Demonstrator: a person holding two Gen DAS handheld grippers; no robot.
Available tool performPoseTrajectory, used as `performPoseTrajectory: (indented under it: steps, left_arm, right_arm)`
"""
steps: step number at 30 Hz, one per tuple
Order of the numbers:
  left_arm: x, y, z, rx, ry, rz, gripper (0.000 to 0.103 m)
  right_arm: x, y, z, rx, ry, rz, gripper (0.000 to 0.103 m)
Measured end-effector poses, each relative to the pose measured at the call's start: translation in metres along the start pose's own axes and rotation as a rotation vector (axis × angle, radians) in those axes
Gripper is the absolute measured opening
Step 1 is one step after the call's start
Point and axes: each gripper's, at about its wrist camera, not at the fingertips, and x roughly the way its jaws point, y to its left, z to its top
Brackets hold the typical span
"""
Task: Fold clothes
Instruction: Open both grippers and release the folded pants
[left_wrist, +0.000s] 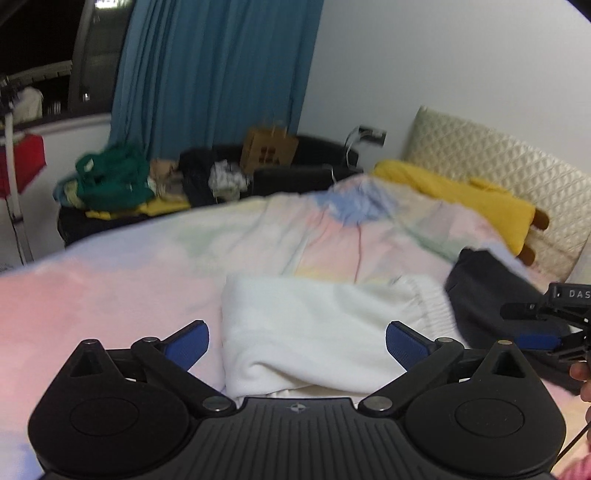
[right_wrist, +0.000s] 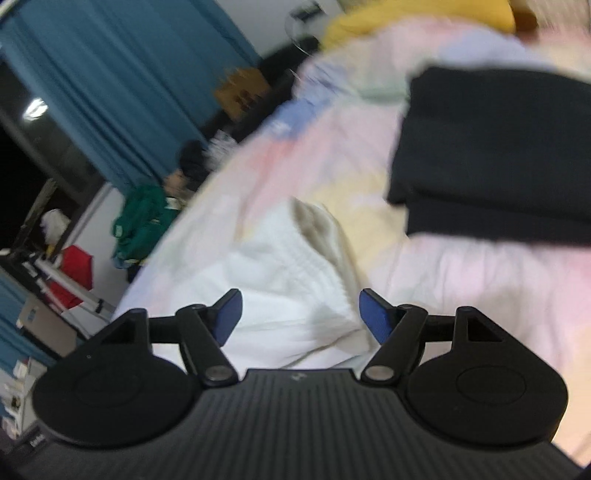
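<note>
We see one folded white fleece garment with a gathered elastic waistband lying on the bed's pastel patchwork blanket, and we take this garment as our landmark. Two hand-held grippers appear. The left gripper hovers just above the garment's near edge, its two blue-padded fingers spread wide to either side of the cloth and gripping nothing. The right gripper hangs over the waistband end of the same garment, its two blue pads likewise far apart and empty; from the left wrist view it shows at the garment's right, over dark cloth. One folded black garment lies just beside the white one, on its waistband side. Beyond the white garment, at the bed's head, we count one yellow plush toy against one cream quilted headboard. Farther off stand one brown paper bag, one green cloth bag and one blue curtain.
</note>
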Motion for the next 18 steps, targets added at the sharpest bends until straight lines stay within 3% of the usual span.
performPoseTrajectory:
  steps: [1,10,18]
  left_arm:
    - [-0.015,-0.003,0.003,0.005,-0.014,0.005,0.103]
    - [-0.16,-0.031,0.002,0.069,-0.127,0.044,0.103]
    - [-0.24,-0.022,-0.034,-0.004,-0.182,0.063,0.103]
  right_arm:
    - [-0.013,0.009,-0.002,-0.028,-0.018,0.008,0.084]
    - [-0.131,0.085,-0.024,-0.278,-0.189,0.082,0.084]
    - [-0.183,0.119,-0.079,-0.428,-0.256,0.117,0.084]
